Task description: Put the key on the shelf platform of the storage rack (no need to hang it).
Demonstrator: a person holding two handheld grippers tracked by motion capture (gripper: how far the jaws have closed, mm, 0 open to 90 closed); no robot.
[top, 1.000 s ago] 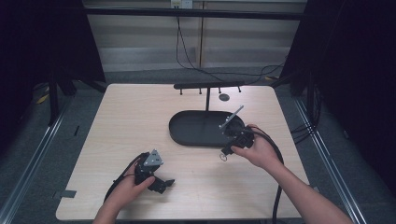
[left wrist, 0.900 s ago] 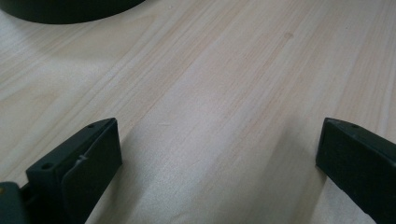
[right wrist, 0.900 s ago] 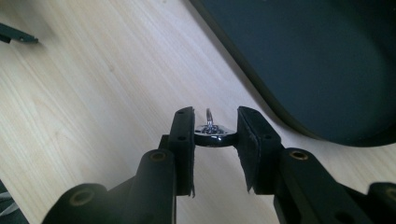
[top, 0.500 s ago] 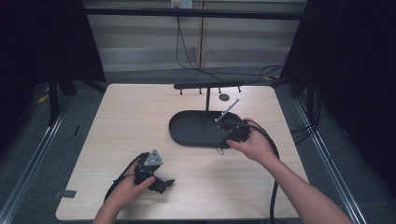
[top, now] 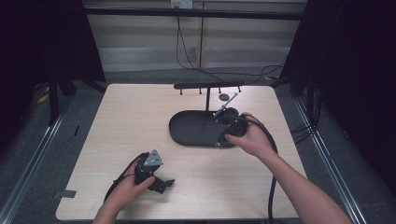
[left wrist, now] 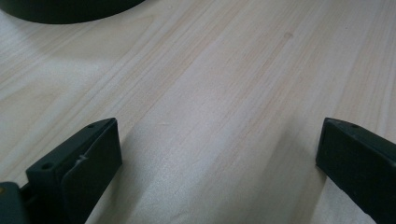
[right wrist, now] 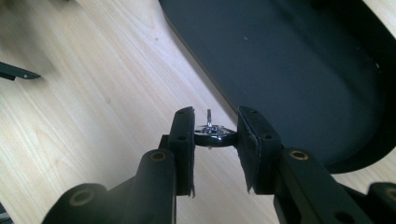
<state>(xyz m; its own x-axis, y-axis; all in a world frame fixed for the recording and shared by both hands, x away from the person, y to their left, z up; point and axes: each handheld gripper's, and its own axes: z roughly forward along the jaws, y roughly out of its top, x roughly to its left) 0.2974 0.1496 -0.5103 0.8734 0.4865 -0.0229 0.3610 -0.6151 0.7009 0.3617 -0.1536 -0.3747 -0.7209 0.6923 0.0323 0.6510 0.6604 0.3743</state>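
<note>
**Small shiny piece carried at the stand's base**

The bench bears a black oval base with a hanger rail. At the base's near edge, the right gripper pinches a small shiny metal ring-like piece. Judged next: lift toward the rail. The left gripper rests spread, empty.

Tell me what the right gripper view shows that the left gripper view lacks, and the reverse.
Right gripper view: the right gripper shut on a small shiny chrome metal ring with a pin, held above the table beside the tray's edge. Left gripper view: the left gripper with jaws wide apart, nothing between them. Both share the pale wooden table and part of the black oval tray.
</note>
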